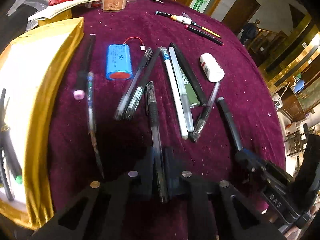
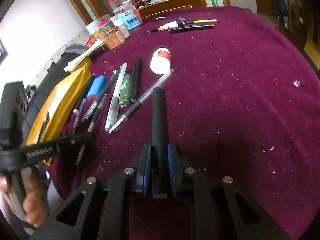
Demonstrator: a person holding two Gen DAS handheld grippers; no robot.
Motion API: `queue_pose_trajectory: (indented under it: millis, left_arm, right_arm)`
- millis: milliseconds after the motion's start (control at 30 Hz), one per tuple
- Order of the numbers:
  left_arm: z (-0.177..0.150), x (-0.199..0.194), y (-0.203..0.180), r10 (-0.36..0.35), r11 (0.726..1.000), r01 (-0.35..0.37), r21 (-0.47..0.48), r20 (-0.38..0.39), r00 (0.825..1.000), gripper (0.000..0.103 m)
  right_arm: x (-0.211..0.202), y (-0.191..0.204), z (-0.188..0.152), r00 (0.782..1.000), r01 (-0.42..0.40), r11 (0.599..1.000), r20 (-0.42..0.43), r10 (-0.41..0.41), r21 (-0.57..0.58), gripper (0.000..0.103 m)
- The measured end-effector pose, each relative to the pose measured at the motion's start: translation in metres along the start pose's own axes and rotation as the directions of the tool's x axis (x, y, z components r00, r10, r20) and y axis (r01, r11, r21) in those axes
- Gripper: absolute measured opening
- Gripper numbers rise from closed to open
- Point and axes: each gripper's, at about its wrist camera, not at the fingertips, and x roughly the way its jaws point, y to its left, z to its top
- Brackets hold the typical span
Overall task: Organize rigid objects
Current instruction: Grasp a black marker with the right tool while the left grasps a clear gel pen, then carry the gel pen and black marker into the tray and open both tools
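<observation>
Burgundy velvet covered the round counter (image 2: 240, 80), strewn with pens and small hard items. The left gripper (image 1: 160, 172) had its fingers clenched on a clear-barrelled gel pen with a black rubber grip (image 1: 153, 108), held by its rear end with the tip pointing away. The right gripper (image 2: 159, 164) gripped a thick matte-black marker (image 2: 158, 116) in the same lengthwise way, blue pads snug on either side.

Both pens were apparently bound for the gold-sided open box with a white lining (image 1: 30, 80) at the counter's left edge. To do it well, each pen would want carrying level and lowering parallel to the box's long side, the fingers releasing only once it rested on the lining. The left should probably go first, being nearer.

Inside the box lay several dark pens, one green-tipped (image 1: 18, 179), at the near end. Still loose on the counter were a blue cylindrical battery pack with red leads (image 1: 119, 62) and a white plastic pill bottle (image 1: 212, 67).
</observation>
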Motion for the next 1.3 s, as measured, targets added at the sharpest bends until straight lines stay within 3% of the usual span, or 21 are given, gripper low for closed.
queue_pose_trajectory:
  millis: [33,100,167,267,333,433,533,633,800,1033,1133,1300]
  left_arm:
    - [-0.004,-0.004,-0.003,0.012,1.0,-0.012,0.012,0.009,1.0,0.008]
    - [-0.011,-0.01,-0.005,-0.036,0.999,0.036,0.012,-0.006,0.999,0.008]
    - [-0.014,-0.01,-0.005,-0.049,0.999,0.049,0.009,-0.011,0.999,0.008]
    - [-0.01,-0.005,-0.002,-0.033,0.999,0.033,-0.001,-0.019,0.999,0.01]
    - [-0.007,0.001,-0.006,-0.019,1.0,0.019,0.024,-0.023,1.0,0.012]
    - [-0.01,0.001,-0.012,0.018,0.998,-0.019,0.067,0.015,1.0,0.01]
    - [-0.015,-0.006,-0.008,0.02,0.999,-0.021,0.048,0.029,0.999,0.007]
    - [-0.025,-0.024,-0.004,0.007,1.0,-0.009,0.028,0.071,0.997,0.007]
    - [-0.034,-0.074,0.029,-0.038,0.996,0.05,-0.073,0.16,0.986,0.007]
    - [-0.039,-0.139,0.098,0.098,0.971,-0.025,-0.239,0.298,0.949,0.007]
    - [-0.039,-0.152,0.13,0.14,0.952,-0.04,-0.303,0.317,0.938,0.007]
    - [-0.043,-0.144,0.162,0.177,0.93,-0.059,-0.363,0.302,0.937,0.007]
  right_arm:
    - [0.0,0.001,0.001,1.0,0.006,1.0,0.006,-0.006,-0.004,0.017]
    - [0.0,0.004,0.004,0.999,0.011,1.0,0.03,-0.011,-0.009,0.018]
    - [0.005,0.008,0.011,0.999,0.011,1.0,0.037,-0.01,-0.015,0.036]
    - [0.016,0.012,0.015,1.0,0.015,1.0,0.018,-0.014,-0.025,0.036]
    - [0.018,0.019,0.011,0.997,0.061,0.996,0.04,-0.058,-0.062,0.032]
    - [0.019,0.025,0.006,0.987,0.154,0.983,0.068,-0.148,-0.099,0.016]
    - [0.017,0.023,0.005,0.987,0.151,0.984,0.074,-0.144,-0.092,0.015]
    - [0.01,0.016,0.003,0.992,0.095,0.994,0.091,-0.091,-0.048,0.015]
    - [-0.013,0.025,-0.005,0.989,-0.073,0.997,0.129,0.073,-0.002,0.015]
    - [-0.021,0.094,-0.006,0.961,-0.255,0.959,0.079,0.266,-0.123,0.015]
    - [-0.018,0.133,-0.002,0.942,-0.318,0.929,0.05,0.332,-0.189,0.015]
    - [0.009,0.192,0.012,0.911,-0.405,0.882,-0.025,0.411,-0.241,0.015]
